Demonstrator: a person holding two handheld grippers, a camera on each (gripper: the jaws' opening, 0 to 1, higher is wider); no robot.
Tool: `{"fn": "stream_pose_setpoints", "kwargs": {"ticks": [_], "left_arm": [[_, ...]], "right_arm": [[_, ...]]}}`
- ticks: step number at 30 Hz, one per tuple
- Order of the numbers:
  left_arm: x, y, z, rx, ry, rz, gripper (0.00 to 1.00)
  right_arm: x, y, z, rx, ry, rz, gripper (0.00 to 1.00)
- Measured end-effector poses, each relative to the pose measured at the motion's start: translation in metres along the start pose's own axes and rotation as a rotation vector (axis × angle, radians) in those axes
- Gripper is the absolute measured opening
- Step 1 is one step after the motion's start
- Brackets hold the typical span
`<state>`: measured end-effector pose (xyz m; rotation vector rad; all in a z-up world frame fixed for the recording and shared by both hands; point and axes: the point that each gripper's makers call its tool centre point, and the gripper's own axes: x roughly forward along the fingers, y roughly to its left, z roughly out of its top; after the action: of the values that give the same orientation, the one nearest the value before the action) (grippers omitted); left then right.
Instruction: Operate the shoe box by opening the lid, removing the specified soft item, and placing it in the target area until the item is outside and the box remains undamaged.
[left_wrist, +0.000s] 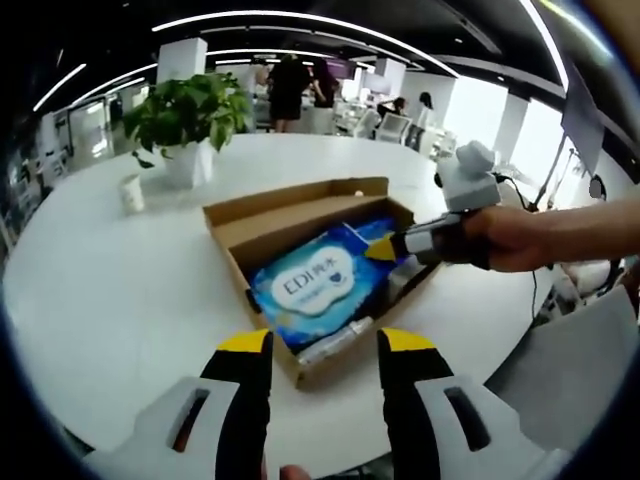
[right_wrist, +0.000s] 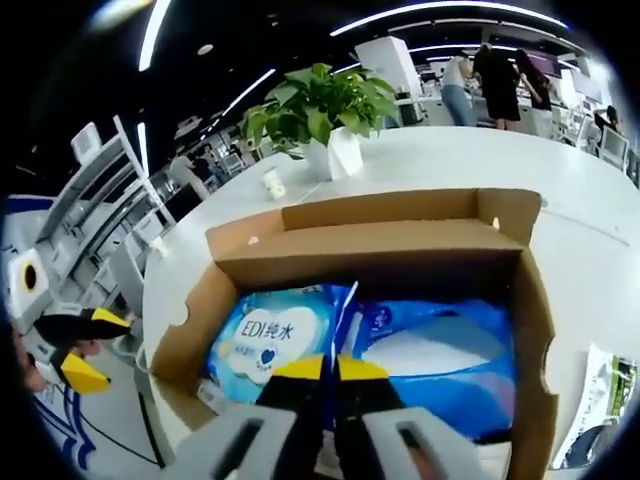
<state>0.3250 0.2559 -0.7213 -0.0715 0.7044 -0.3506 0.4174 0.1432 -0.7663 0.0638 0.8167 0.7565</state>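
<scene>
Inside the open brown cardboard shoe box (left_wrist: 300, 225), lid already folded back, lies a soft blue-and-white wipes packet (left_wrist: 315, 285) beside a second blue packet (right_wrist: 440, 350). Reaching into the box, the right gripper (right_wrist: 332, 368) has its jaws shut, tips at the packet's edge; whether they pinch any film I cannot tell. Its next move, I judge, is a lift clear of the walls. Well back, the left gripper (left_wrist: 320, 342) hovers open. On the round white table (left_wrist: 120, 290) stands a potted green plant (left_wrist: 185, 115).

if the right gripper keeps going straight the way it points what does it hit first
Most likely the blue packs in the open box: the right gripper, jaws together, points at the seam between the wipes pack and the blue pack beside it. Depth is unclear.
</scene>
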Motion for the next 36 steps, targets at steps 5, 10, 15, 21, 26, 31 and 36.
{"fn": "stream_pose_setpoints", "kwargs": {"ticks": [5,10,15,21,26,31,36], "left_arm": [[0.002,0.002,0.001,0.0,0.001,-0.002,0.43],[0.002,0.0,0.008,0.004,-0.01,-0.006,0.42],[0.002,-0.004,0.01,0.007,-0.011,-0.012,0.42],[0.003,-0.005,0.007,0.005,-0.003,-0.024,0.43],[0.002,0.0,0.006,0.008,0.002,-0.018,0.43],[0.002,0.0,0.006,0.007,0.002,-0.017,0.42],[0.009,-0.003,0.007,0.008,0.004,-0.027,0.42]], "right_arm": [[-0.001,0.0,0.003,0.013,-0.01,-0.005,0.0],[0.002,-0.004,0.003,0.03,0.006,0.021,0.0],[0.007,-0.006,-0.002,0.041,0.049,0.026,0.1],[0.024,-0.007,-0.008,-0.035,0.106,0.02,0.16],[0.034,-0.02,-0.002,-0.039,0.089,0.014,0.0],[0.035,-0.024,0.005,-0.029,0.057,0.024,0.0],[0.026,-0.029,0.015,-0.022,0.017,0.014,0.0]]}}
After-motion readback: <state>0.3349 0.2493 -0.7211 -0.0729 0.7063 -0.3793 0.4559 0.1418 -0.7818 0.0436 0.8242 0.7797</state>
